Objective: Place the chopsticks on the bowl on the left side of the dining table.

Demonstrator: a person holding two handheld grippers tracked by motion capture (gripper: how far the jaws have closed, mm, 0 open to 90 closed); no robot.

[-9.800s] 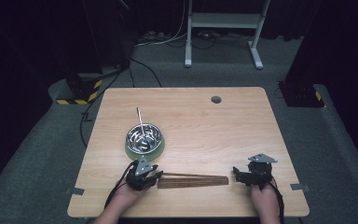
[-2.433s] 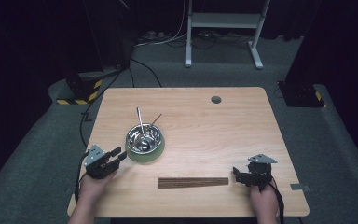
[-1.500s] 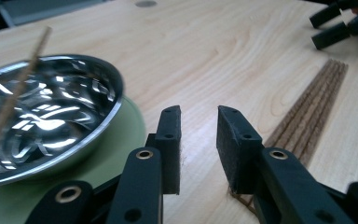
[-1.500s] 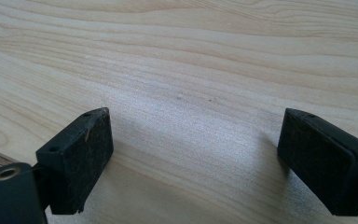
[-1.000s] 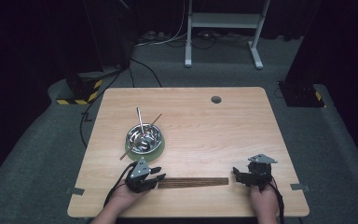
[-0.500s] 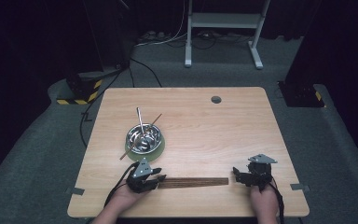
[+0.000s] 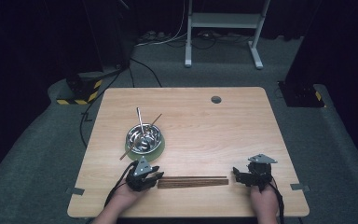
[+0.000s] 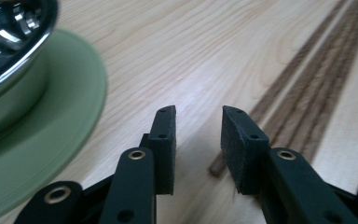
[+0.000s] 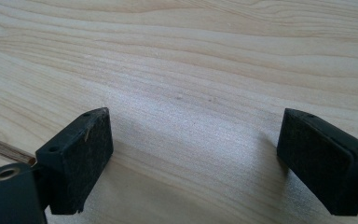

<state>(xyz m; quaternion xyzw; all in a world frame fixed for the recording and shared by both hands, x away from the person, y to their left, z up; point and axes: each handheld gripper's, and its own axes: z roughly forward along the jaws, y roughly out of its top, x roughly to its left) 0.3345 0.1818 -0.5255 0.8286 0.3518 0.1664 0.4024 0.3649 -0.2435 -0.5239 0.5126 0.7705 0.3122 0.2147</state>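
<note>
Left claw (image 7: 154, 176) rests low on the table (image 7: 242, 140) at the near-left end of the row of dark wooden chopsticks (image 7: 193, 182); in the left gripper view its jaws stand narrowly apart and have just been closing a little, with only bare wood between the pads, while the end of the nearest stick (image 8: 223, 161) lies just beside, and partly behind, one pad. Right claw (image 7: 238, 173) sits at the opposite end of the row, jaws spread wide over bare table in the right gripper view, holding nothing. Behind the left claw stands a metal bowl (image 7: 142, 136) on a green saucer (image 7: 158, 148), already carrying two sticks that lean out over its rim. Probable step: picking one stick from the row for transfer to the bowl. Risks: the jaws may close beside the stick rather than around it; because the sticks lie touching side by side, the pads may catch two at once or roll the neighbours away; a thin stick held near its end may pivot or slip on lifting. The saucer's rim lies near the left claw, so a careless lift could nudge it. The table's near edge is close behind both hands; open room lies in the centre and far half.
</note>
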